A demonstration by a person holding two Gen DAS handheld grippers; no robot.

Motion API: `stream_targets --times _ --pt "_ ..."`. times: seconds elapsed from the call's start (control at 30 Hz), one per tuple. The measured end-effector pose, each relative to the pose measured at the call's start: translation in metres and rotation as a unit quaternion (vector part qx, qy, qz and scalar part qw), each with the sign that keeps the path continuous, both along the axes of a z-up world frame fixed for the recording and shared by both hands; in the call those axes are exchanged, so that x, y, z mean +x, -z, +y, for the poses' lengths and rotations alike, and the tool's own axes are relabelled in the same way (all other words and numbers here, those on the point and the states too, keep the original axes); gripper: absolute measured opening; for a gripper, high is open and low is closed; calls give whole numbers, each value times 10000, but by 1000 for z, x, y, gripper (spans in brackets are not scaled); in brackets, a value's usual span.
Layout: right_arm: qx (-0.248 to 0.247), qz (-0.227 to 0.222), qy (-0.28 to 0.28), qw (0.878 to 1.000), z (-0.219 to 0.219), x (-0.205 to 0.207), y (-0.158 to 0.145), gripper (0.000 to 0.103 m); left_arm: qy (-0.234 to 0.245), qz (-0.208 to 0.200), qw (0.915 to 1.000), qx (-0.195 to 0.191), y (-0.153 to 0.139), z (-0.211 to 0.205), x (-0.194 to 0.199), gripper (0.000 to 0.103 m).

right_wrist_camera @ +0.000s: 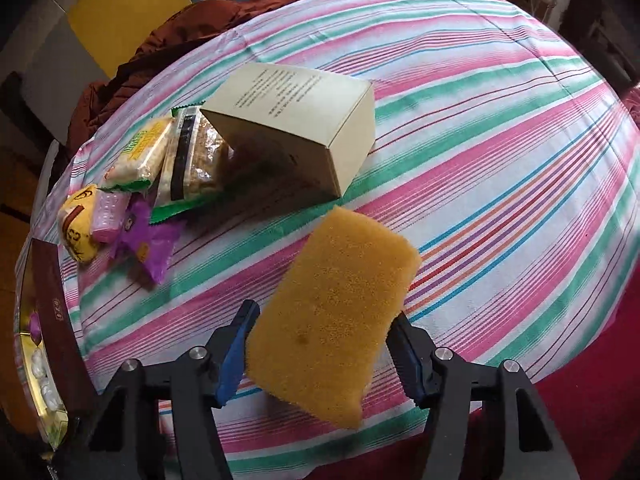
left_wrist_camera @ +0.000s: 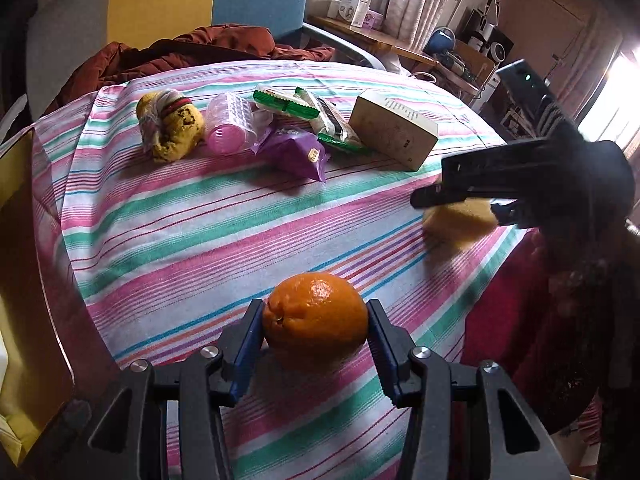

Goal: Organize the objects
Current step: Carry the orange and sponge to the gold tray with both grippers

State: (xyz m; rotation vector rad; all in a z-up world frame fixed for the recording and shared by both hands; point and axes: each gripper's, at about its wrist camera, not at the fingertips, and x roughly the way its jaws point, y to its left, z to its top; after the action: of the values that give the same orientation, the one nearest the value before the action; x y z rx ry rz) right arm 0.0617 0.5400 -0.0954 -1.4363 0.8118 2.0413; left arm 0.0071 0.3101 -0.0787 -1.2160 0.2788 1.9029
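A round table covered by a cloth with pink, green and white stripes [left_wrist_camera: 192, 216] fills both views. Along its far edge lies a row of things. The largest is a beige rectangular cardboard box [right_wrist_camera: 296, 128] with small printed text on top, lying on its side with its long axis running along the far edge. Just left of it, touching or overlapping, are clear snack packets with green trim [right_wrist_camera: 188, 156], then a crumpled purple foil packet [left_wrist_camera: 294, 152], a clear pink plastic cup [left_wrist_camera: 230, 128] on its side with its mouth toward the near edge, and a bundled yellow knitted cloth [left_wrist_camera: 170, 126] at the left end of the row.

Near the table's right edge, the right gripper [right_wrist_camera: 324, 354] is clamped on a yellow rectangular sponge [right_wrist_camera: 336, 312], one finger pressed to each long side. The sponge is held tilted, with its long axis pointing away from the gripper toward the box, and its far end is near the box but apart from it.

Toward the near edge, the left gripper [left_wrist_camera: 316, 330] has its fingers closed against both sides of a round orange fruit [left_wrist_camera: 316, 316]. The stem dimple points to the lower left. Whether the orange touches the cloth cannot be told.
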Motion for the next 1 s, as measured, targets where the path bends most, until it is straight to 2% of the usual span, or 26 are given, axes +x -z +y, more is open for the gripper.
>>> stream_targets --times 0.1,0.2,0.3,0.53,0.7,0.87,1.0 --pt "134 266 -129 9995 -9 4 -9 57 -66 -24 10000 44 -1 -9 -1 50" --pt "263 781 -397 9958 -25 10 -27 57 -114 -27 9999 123 -5 -20 0 50" --pt "301 1053 -736 9913 -44 9 -42 57 -168 -21 9995 251 -14 -30 0 50" --pt "264 1543 -1562 9752 -100 -23 -73 57 -655 104 9955 675 -48 -79 -10 50" --pt "170 1802 -2254 9573 -155 -49 -88 57 -1333 272 9863 928 -73 -137 -33 50" --pt "101 1903 -2946 9364 -211 -70 -97 57 -2225 422 9702 858 -81 -201 -67 50" --pt "32 1857 -3475 9191 -252 -84 -94 57 -2717 475 9585 715 -76 -241 -91 50"
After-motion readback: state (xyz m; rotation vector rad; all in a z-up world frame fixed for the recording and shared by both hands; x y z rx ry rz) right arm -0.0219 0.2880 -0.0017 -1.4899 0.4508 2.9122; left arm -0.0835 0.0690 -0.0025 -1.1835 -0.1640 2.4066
